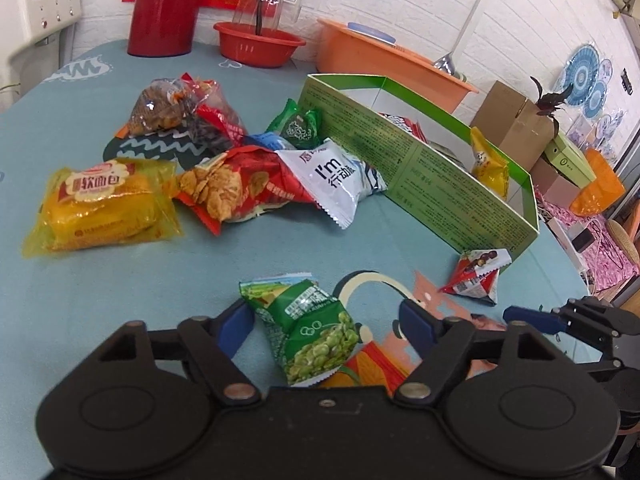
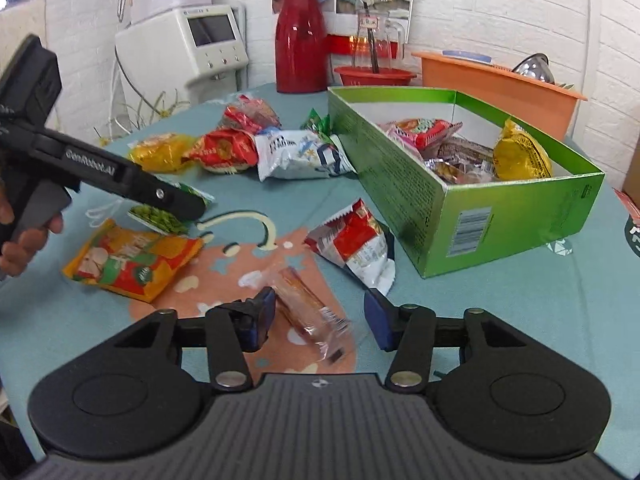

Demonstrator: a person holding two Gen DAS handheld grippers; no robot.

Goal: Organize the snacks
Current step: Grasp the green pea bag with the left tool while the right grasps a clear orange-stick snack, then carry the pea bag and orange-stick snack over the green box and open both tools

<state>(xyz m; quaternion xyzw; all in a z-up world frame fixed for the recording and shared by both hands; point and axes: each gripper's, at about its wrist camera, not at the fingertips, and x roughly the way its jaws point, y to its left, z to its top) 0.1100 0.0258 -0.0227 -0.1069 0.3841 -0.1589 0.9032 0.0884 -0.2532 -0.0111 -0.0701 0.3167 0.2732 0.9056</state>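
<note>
Both sets of fingers gape low over the counter [image 2: 520, 300]: left gripper [image 1: 326, 322] straddling the green pea packet [image 1: 308, 330], right gripper [image 2: 320, 320] straddling a clear-wrapped snack bar [image 2: 308, 312].

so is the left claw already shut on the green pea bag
No, the left claw stands open, with the pea bag lying between its pads on the table.

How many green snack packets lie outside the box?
2: a pea packet inside the open left claw, another green packet against the green box, far corner. The pile may hide more.
</note>
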